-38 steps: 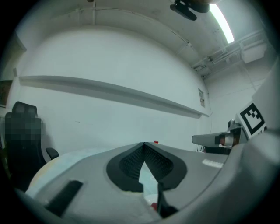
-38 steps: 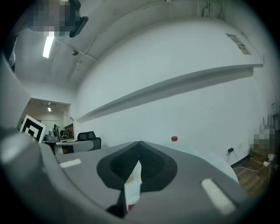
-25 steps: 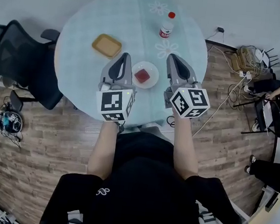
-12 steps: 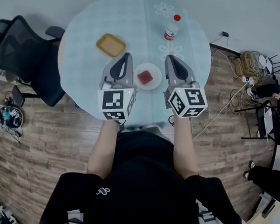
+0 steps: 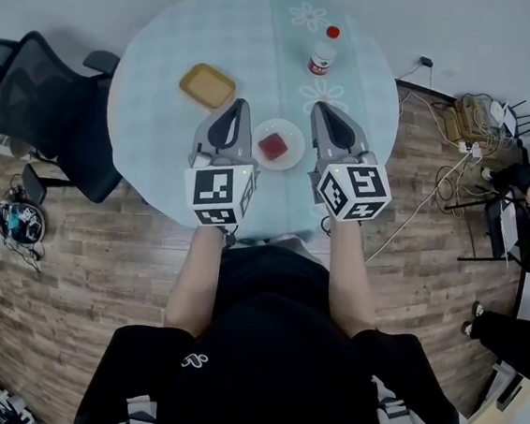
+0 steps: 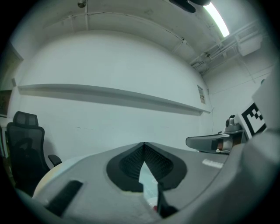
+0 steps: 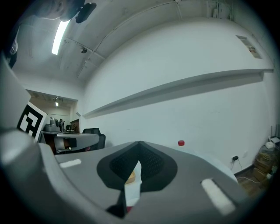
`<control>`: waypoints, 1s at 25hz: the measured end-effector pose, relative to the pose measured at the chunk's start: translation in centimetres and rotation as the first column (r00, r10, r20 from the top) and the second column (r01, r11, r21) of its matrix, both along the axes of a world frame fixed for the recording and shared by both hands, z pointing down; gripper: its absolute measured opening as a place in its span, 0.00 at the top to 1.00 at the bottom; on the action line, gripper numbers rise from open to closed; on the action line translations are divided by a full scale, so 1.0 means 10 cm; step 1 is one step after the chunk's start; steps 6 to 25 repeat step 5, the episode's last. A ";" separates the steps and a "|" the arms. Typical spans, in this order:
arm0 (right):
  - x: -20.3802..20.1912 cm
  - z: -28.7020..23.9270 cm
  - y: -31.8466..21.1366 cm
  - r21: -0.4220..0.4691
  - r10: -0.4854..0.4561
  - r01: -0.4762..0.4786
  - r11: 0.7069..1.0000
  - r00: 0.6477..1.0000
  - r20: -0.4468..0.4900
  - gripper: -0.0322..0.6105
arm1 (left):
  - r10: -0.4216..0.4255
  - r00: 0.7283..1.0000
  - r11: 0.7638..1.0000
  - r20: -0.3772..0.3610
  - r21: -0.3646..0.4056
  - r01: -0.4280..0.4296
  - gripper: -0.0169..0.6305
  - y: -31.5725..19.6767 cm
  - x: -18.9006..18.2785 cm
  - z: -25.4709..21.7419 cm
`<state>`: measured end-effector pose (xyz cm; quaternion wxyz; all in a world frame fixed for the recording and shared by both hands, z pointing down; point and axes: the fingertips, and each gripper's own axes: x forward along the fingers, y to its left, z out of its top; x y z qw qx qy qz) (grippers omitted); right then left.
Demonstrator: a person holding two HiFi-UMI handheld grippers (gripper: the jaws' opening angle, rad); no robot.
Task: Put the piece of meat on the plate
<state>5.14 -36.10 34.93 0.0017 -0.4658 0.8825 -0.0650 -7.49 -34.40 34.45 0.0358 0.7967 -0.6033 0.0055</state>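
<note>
Head view: we find meat on plate, between left gripper and right gripper; both jaws together, empty. We judge placement done.

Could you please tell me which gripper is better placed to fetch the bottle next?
Right. The bottle stands almost straight ahead of the right gripper, whose jaws are together and empty, while the left gripper lies across the plate, nearer the yellow dish.
</note>
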 end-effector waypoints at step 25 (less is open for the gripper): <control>0.03 0.01 -0.04 0.000 -0.003 0.003 1.000 1.000 -0.006 0.94 | -0.001 1.000 1.000 0.002 -0.007 0.001 0.97 -0.04 0.03 0.03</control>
